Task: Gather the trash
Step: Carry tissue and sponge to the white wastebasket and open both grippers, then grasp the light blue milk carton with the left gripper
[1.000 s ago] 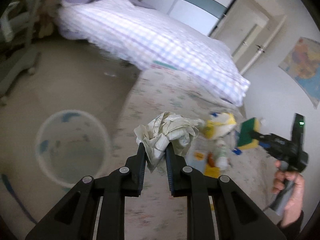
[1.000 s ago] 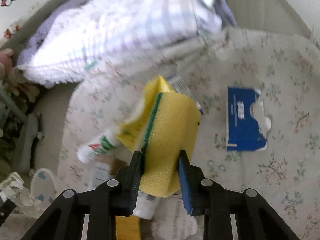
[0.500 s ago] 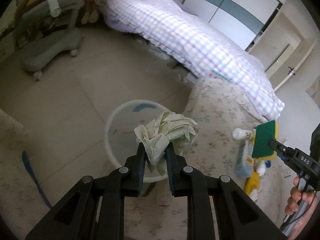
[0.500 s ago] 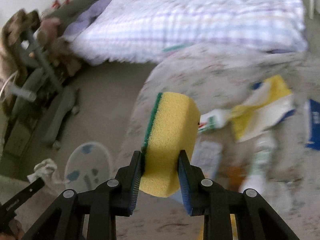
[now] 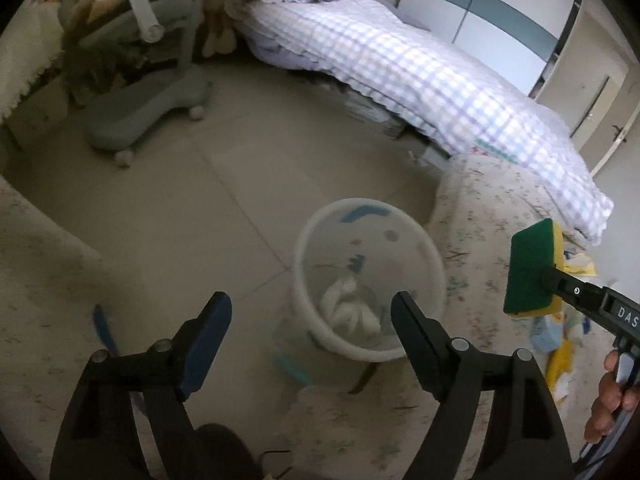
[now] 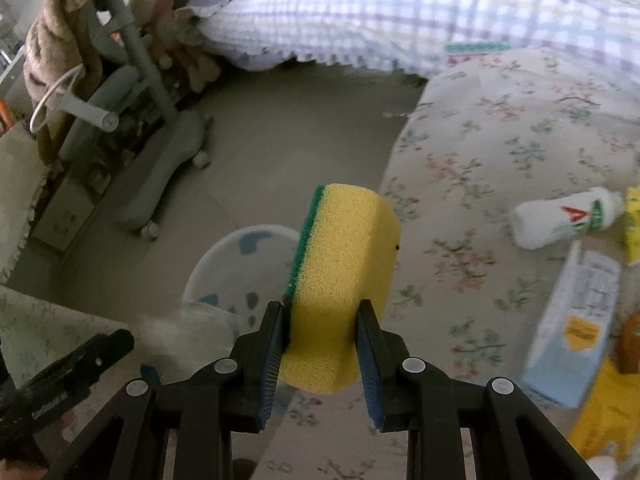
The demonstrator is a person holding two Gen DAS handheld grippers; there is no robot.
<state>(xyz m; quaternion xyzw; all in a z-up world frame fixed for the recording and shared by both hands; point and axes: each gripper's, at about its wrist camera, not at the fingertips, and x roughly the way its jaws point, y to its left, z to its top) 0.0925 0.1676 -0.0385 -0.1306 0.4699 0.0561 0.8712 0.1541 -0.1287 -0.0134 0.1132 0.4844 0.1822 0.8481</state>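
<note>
The right gripper (image 6: 322,334) pinches a yellow sponge (image 6: 344,272) with a green scouring face, its jaws pressed into the sponge's near end so the rest stands out ahead of them. The foam looks light, soft and springy, and the pads dent it slightly; a hold across the two broad faces, as here, seems secure enough, since the rough foam is unlikely to slip. It should drop freely once the jaws let go.

The white bin (image 5: 370,280) stands on the tiled floor, just beside the edge of the flowered cover (image 6: 500,168), below and to the left of the sponge in the right wrist view. A crumpled pale wad (image 5: 350,310) already lies inside it.

The left gripper (image 5: 310,312) hangs above the bin with its jaws opening, spread wide, nothing between them.

More trash lies on the cover to the right: a white bottle (image 6: 564,218), a pale blue carton (image 6: 572,320) and yellow packaging (image 6: 600,412). The bottle is probably stiff and smooth, best taken across its body.
</note>
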